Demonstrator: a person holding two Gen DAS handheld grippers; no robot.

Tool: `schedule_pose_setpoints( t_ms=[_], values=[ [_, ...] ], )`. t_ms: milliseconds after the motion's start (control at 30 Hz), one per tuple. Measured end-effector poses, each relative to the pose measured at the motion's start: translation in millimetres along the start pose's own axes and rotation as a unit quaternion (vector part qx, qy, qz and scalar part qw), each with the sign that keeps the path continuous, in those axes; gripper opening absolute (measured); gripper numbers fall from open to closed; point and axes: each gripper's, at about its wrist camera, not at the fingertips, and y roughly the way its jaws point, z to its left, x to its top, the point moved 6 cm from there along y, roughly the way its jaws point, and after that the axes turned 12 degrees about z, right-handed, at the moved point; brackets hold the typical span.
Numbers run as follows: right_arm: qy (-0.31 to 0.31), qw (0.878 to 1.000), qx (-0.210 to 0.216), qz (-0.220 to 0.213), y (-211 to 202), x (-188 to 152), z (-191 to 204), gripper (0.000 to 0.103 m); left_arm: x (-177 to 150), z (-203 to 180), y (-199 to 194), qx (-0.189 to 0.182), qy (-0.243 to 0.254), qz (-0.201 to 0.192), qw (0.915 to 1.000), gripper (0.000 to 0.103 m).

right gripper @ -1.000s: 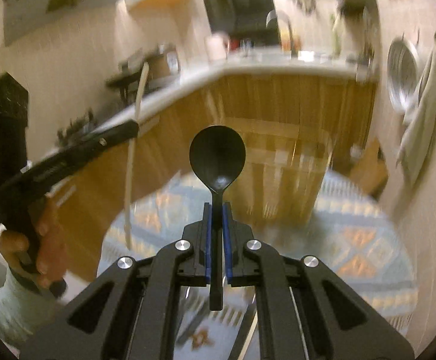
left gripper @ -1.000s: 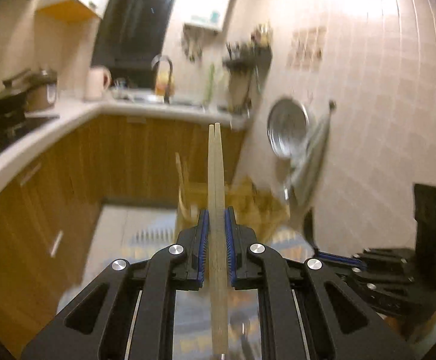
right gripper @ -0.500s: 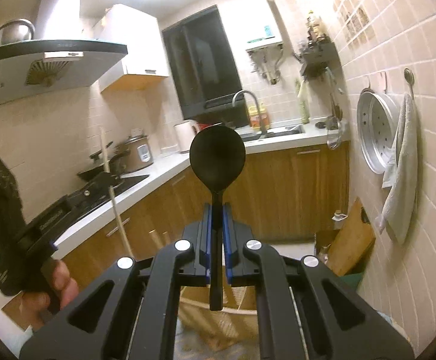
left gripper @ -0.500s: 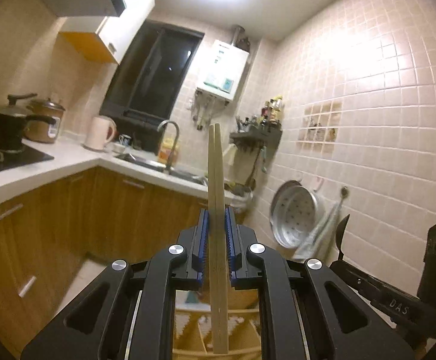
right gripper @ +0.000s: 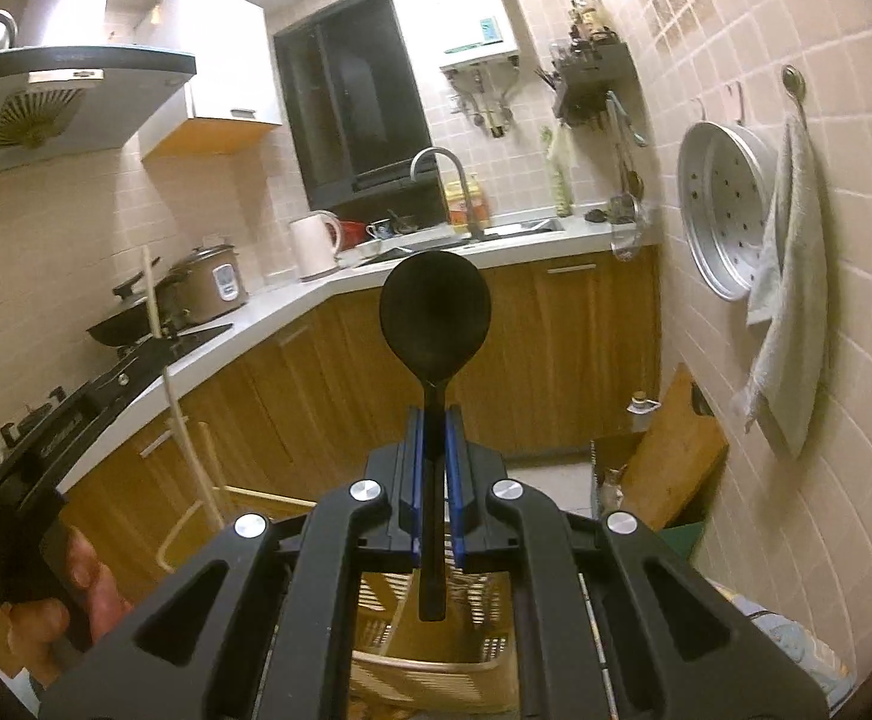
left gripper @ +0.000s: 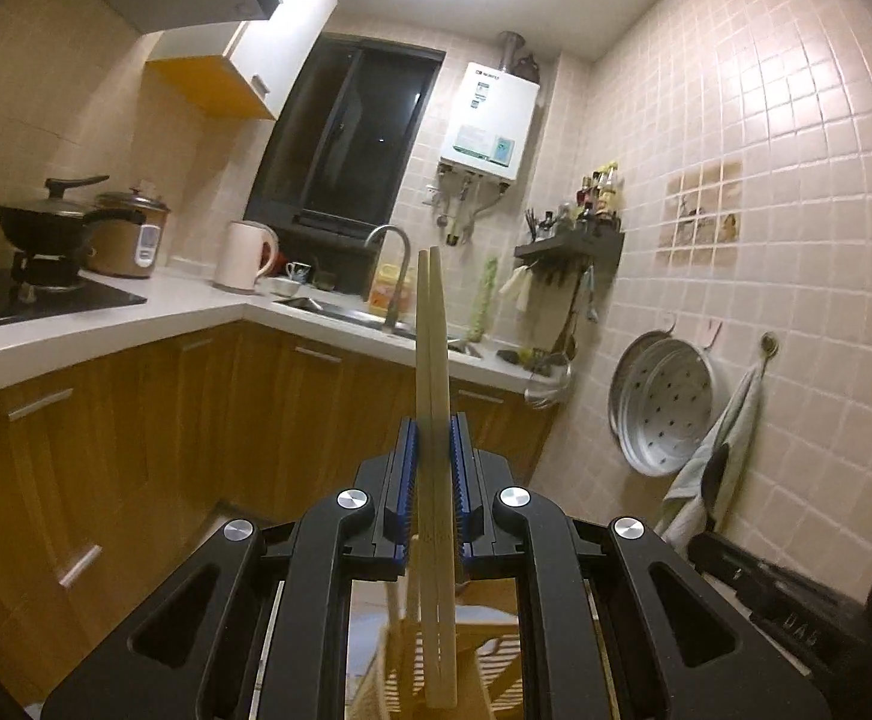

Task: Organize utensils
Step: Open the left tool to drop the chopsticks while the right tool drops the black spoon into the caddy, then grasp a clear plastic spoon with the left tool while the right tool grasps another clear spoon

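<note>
My left hand-held gripper [left gripper: 433, 468] was clenched on a pair of wooden chopsticks [left gripper: 432, 360], which stood upright between its blue pads. My right hand-held gripper [right gripper: 434, 456] was clamped on the handle of a black spoon [right gripper: 434, 324], bowl up. Just below both I saw a slatted wooden basket [right gripper: 436, 669]. Farther off ran the white desk [left gripper: 136, 324] with a kettle [left gripper: 244, 257], then the sink tap [left gripper: 391, 276] under the dark window [left gripper: 352, 138].
</note>
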Motion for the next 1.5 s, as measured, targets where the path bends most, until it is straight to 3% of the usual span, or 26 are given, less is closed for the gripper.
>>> schedule_pose_setpoints(
  t_ms=[233, 400, 567, 700, 833, 933, 1033, 1167, 1267, 1500],
  values=[
    [0.0, 1.0, 0.004, 0.008, 10.6, -5.6, -4.8, 0.005, -13.7, 5.1, 1.7, 0.016, 0.012, -0.003, 0.9998, 0.01],
    [-0.008, 1.0, 0.005, 0.021, 10.2, -12.2, 0.5, 0.006, -18.9, 10.1, -2.2, 0.007, 0.01, 0.01, 0.9999, 0.011],
    [-0.007, 0.999, 0.011, 0.036, -1.6, -21.5, -0.4, 0.009, -16.7, 15.7, -20.2, 0.004, 0.011, 0.013, 0.9999, 0.027],
    [0.009, 0.999, 0.022, 0.037, -19.4, -27.8, -4.2, 0.009, -15.6, 19.0, -40.0, 0.0, 0.01, 0.011, 0.9999, 0.027],
    [0.004, 0.999, 0.022, 0.033, -41.0, -28.0, 0.5, 0.028, -12.7, 24.6, -64.3, -0.013, 0.002, 0.017, 0.9998, 0.032],
    [-0.002, 0.999, 0.023, 0.033, -58.8, -30.0, 5.7, 0.031, -12.9, 26.2, -77.2, -0.024, -0.003, 0.032, 0.9992, 0.033],
    [-0.005, 0.998, 0.025, 0.065, -68.3, -42.8, 10.1, 0.031, -18.6, 25.4, -92.4, -0.033, -0.003, 0.067, 0.9972, 0.044],
    [-0.011, 0.992, 0.009, 0.123, -71.2, -72.7, 11.9, 0.031, -40.1, 22.3, -109.3, -0.033, 0.007, 0.108, 0.9936, 0.045],
    [-0.009, 0.981, 0.011, 0.195, -65.5, -103.1, 12.6, 0.031, -63.0, 18.3, -114.2, -0.028, 0.025, 0.151, 0.9878, 0.045],
    [-0.022, 0.946, 0.026, 0.321, -56.2, -171.2, 28.4, 0.031, -136.6, 15.3, -117.0, -0.017, 0.061, 0.273, 0.9599, 0.044]
  ],
)
